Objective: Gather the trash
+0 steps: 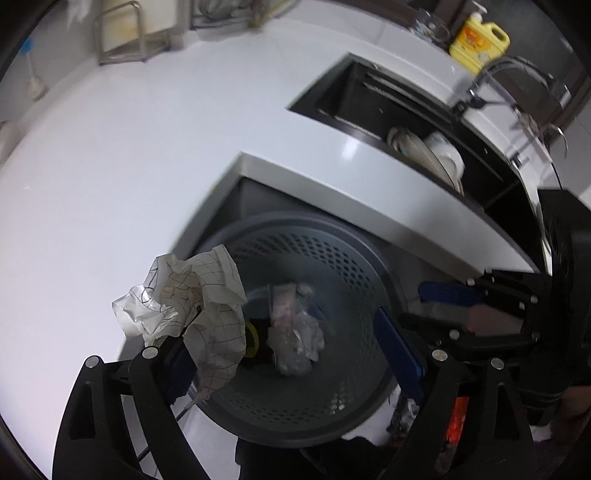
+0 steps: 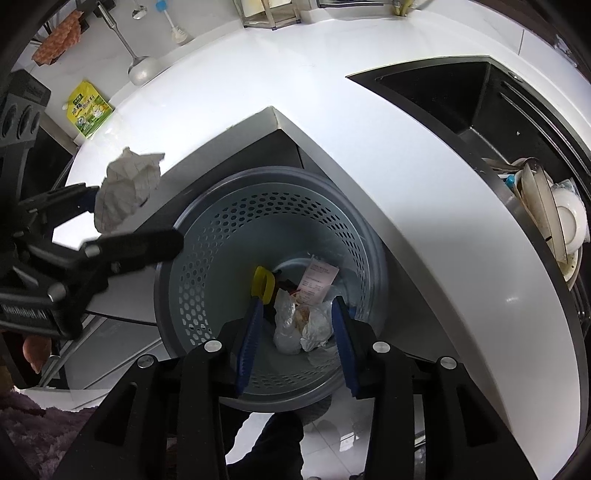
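A crumpled sheet of checked paper clings to the left finger of my left gripper, whose blue pads stand wide apart over the bin. The grey perforated bin sits on the floor below the counter's corner. Inside it lie white crumpled wrappers, a receipt and a yellow piece. My right gripper hangs over the same bin, partly open, with nothing between its pads. From the right wrist view, the left gripper and its paper are at the left.
The white counter wraps around the bin. A black sink holds stacked dishes. A yellow bottle stands behind the tap. A green packet, a ladle and a metal rack sit by the wall.
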The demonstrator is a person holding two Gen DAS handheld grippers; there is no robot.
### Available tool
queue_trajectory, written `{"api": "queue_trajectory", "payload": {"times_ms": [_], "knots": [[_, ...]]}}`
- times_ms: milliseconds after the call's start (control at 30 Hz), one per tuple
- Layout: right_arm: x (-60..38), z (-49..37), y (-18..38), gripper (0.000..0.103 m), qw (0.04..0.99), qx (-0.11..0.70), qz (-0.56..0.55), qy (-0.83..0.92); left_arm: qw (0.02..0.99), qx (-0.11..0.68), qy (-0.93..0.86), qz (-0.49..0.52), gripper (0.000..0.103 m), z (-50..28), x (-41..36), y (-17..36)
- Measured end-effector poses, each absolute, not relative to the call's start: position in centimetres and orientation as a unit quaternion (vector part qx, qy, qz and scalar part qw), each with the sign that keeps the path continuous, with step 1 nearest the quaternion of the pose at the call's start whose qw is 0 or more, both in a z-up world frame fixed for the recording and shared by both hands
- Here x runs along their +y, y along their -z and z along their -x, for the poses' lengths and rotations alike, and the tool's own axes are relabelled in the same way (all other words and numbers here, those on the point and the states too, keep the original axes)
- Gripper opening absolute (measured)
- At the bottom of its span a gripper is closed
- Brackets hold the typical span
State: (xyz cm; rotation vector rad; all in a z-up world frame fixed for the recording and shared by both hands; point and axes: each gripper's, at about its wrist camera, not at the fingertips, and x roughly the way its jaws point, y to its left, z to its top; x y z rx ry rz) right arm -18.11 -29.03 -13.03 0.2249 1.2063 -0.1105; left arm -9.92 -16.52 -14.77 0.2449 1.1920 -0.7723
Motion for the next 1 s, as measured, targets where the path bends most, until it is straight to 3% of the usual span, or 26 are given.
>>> {"api": "queue_trajectory", "payload": {"times_ms": [100,200,300,367,433,467,533,633,700,767,1000], "knots": [[-29.1,18.4,12.9,0.037,0.817,0.564,-0.106,0.055,0.742,0.552,0.357,-0.129,0.084,10.4,-17.0,15.3],[-29.2,18.6,12.8,0.037,0.817,0.563,-0.107,0.059,0.724,0.576,0.356,-0.132,0.07,10.3,-17.2,16.2],[-29.3,18.9,12.6,0.037,0.818,0.561,-0.109,0.062,0.716,0.592,0.35,-0.119,0.072,10.0,-17.0,16.7],[-29.4,19.0,12.6,0.037,0.818,0.56,-0.109,0.066,0.711,0.603,0.346,-0.107,0.082,9.7,-16.8,16.9],[-29.5,19.1,12.6,0.037,0.818,0.561,-0.112,0.068,0.705,0.612,0.346,-0.095,0.082,9.5,-16.7,17.0],[-29.5,19.2,12.6,0.037,0.819,0.559,-0.112,0.069,0.701,0.614,0.351,-0.09,0.079,9.5,-16.7,17.0],[-29.6,19.2,12.6,0.037,0.819,0.558,-0.113,0.07,0.723,0.581,0.353,-0.123,0.045,10.1,-17.0,16.1],[-29.5,19.2,12.6,0.037,0.82,0.557,-0.114,0.072,0.714,0.583,0.364,-0.131,0.038,10.1,-17.3,16.0],[-29.5,19.2,12.5,0.037,0.821,0.554,-0.114,0.073,0.715,0.581,0.367,-0.129,0.039,10.1,-17.2,15.9],[-29.6,19.2,12.3,0.037,0.823,0.551,-0.116,0.076,0.707,0.592,0.37,-0.108,0.048,9.8,-16.8,16.0],[-30.7,18.8,10.3,0.037,0.842,0.515,-0.145,0.074,0.695,0.598,0.392,-0.072,0.065,9.5,-15.9,15.9]]}}
